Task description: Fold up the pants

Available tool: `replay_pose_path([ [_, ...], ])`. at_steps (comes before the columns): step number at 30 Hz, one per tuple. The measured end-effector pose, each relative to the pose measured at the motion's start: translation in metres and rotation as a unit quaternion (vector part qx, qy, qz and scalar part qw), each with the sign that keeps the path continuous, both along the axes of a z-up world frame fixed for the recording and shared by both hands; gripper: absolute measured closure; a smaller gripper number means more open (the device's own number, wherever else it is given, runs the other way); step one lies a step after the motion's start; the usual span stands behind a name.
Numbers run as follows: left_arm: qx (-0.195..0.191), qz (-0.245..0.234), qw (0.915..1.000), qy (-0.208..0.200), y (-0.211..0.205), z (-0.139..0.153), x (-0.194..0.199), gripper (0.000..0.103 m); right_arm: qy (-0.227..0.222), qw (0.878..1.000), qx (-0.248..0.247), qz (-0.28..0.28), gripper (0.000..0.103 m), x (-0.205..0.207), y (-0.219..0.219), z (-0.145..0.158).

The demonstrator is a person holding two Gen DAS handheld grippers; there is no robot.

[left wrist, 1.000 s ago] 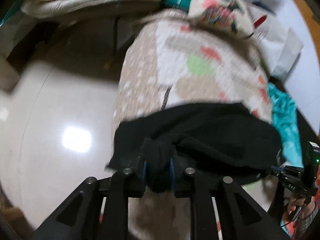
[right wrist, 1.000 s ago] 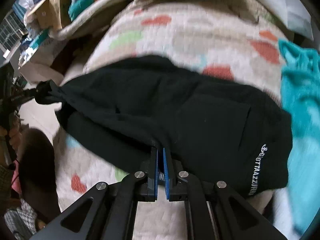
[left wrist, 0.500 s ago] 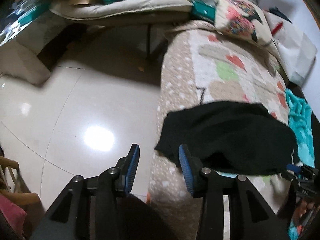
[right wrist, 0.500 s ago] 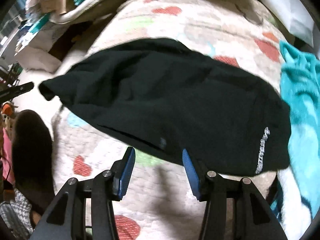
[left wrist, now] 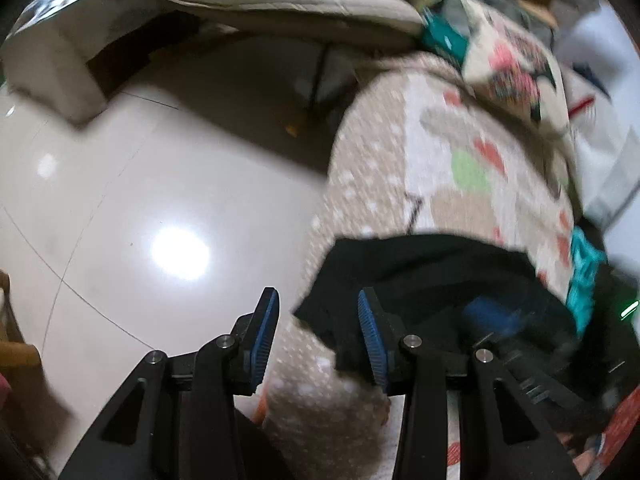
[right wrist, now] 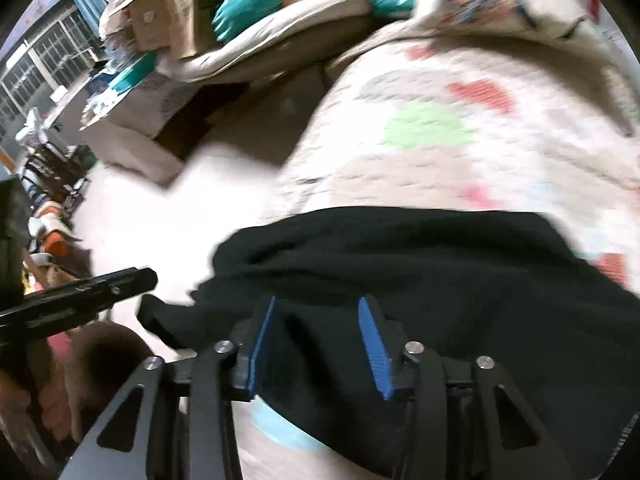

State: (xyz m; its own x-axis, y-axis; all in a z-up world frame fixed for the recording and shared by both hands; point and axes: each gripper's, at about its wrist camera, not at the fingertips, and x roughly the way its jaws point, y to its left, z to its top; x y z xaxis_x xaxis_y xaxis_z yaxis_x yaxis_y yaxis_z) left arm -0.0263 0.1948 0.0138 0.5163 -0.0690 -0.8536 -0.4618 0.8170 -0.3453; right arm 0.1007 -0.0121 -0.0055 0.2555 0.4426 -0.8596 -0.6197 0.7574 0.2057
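Two fisheye views, one per hand-held gripper, both blurred.

Left wrist view: the left gripper (left wrist: 316, 312) sits at 6 o'clock with its blue-padded jaws spread apart and nothing between them. The black pants (left wrist: 432, 280) lie bunched on a patterned quilt (left wrist: 448, 168) w/ hearts and green patches, filling the 4 o'clock area. One dark corner of the cloth reaches just past the right-hand pad; the left-hand pad is over bare, glossy floor tile (left wrist: 140, 200) at 9 o'clock. A printed pillow (left wrist: 516, 68) rests at 1 o'clock, teal cloth (left wrist: 582, 276) at 3 o'clock.

Right wrist view: the right gripper (right wrist: 318, 328) is at 6 o'clock, jaws likewise wide, hovering over or touching the near edge of the pants (right wrist: 420, 272), which span from centre to 4 o'clock. Can't tell if the pads contact the fabric. The other gripper's dark body pokes in at 9 o'clock. Cardboard boxes (right wrist: 168, 16) are stacked at 11 o'clock.

Judged step: between folds — the garment looks folded over at least once, neither tool holds it. Next move prob. calls for each gripper to close on the near hem or corners, pinching all layers, so the bundle can be lifted and doubled toward 12 o'clock w/o slipping off the quilt's edge.
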Motion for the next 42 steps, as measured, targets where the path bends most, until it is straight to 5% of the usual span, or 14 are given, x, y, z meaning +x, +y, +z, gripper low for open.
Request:
replay_pose_path([
  [3, -0.018, 0.029, 0.999, -0.027, 0.022, 0.007, -0.011, 0.061, 0.052, 0.997, -0.011, 0.055, 0.059, -0.024, 0.02, -0.025],
  [8, -0.052, 0.052, 0.9959, -0.053, 0.044, 0.004, -0.019, 0.058, 0.131, 0.979, -0.017, 0.158, 0.058, -0.061, 0.027, -0.025],
  [14, -0.073, 0.051, 0.9936, -0.07, 0.049, 0.002, -0.023, 0.058, -0.038, 0.982, -0.066, 0.17, 0.057, -0.051, 0.067, 0.009],
  [19, -0.067, 0.052, 0.9931, -0.08, 0.054, 0.005, -0.029, 0.058, -0.081, 0.968, -0.124, 0.202, 0.042, -0.036, 0.114, -0.021],
  [21, -0.067, 0.052, 0.9928, -0.085, 0.058, 0.005, -0.032, 0.058, -0.076, 0.959, -0.162, 0.218, 0.054, -0.034, 0.125, -0.039],
  [22, -0.068, 0.053, 0.9925, -0.087, 0.06, 0.005, -0.033, 0.058, -0.065, 0.959, -0.165, 0.22, 0.088, -0.033, 0.127, -0.042],
  [29, -0.084, 0.054, 0.9907, -0.092, 0.065, -0.001, -0.029, 0.058, -0.084, 0.976, -0.112, 0.168, 0.093, -0.017, 0.139, -0.005],
  [34, -0.083, 0.053, 0.9912, -0.088, 0.065, -0.002, -0.028, 0.058, -0.081, 0.98, -0.114, 0.141, 0.093, 0.013, 0.165, -0.013],
  [39, -0.075, 0.043, 0.9929, -0.081, 0.059, 0.002, -0.026, 0.058, -0.044, 0.987, -0.113, 0.105, 0.084, 0.03, 0.157, -0.031],
  [42, -0.061, 0.029, 0.9944, -0.08, 0.05, 0.008, -0.022, 0.057, -0.032, 0.997, -0.047, 0.059, 0.052, 0.042, 0.122, -0.006],
])
